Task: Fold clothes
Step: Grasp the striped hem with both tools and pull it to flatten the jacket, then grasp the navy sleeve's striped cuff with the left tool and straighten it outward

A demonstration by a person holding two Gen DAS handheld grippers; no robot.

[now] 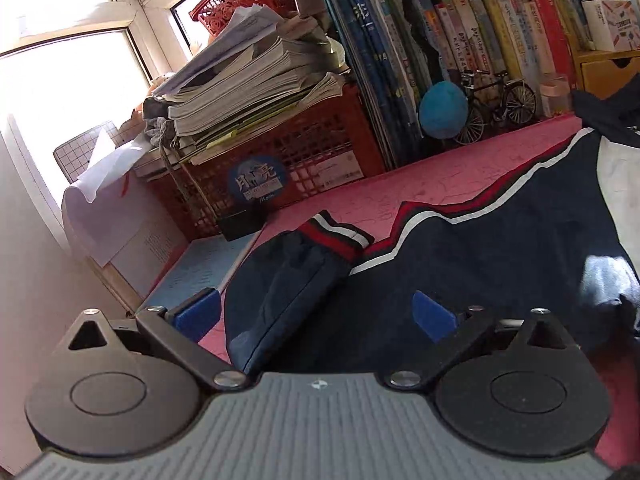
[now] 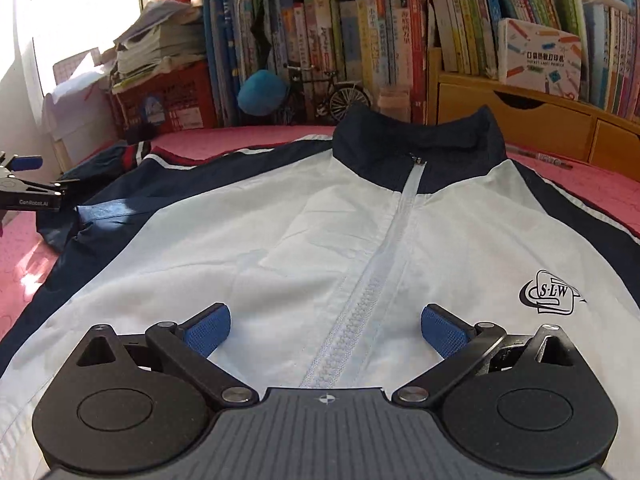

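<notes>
A navy and white zip jacket (image 2: 304, 224) lies front-up and spread flat on the pink table (image 2: 592, 184), collar toward the books. My right gripper (image 2: 326, 330) is open and empty, just above the lower chest, its blue pads either side of the zipper (image 2: 360, 292). My left gripper (image 1: 316, 314) is open and empty over the jacket's navy left sleeve (image 1: 460, 248), near its striped cuff (image 1: 336, 236). The left gripper also shows in the right wrist view (image 2: 28, 184) at the far left edge.
A red crate (image 1: 280, 168) piled with papers stands at the back left. Upright books (image 2: 360, 40), a blue plush ball (image 2: 262, 92), a model bicycle (image 2: 340, 96) and yellow wooden drawers (image 2: 520, 120) line the back edge. A light blue sheet (image 1: 200, 272) lies left of the sleeve.
</notes>
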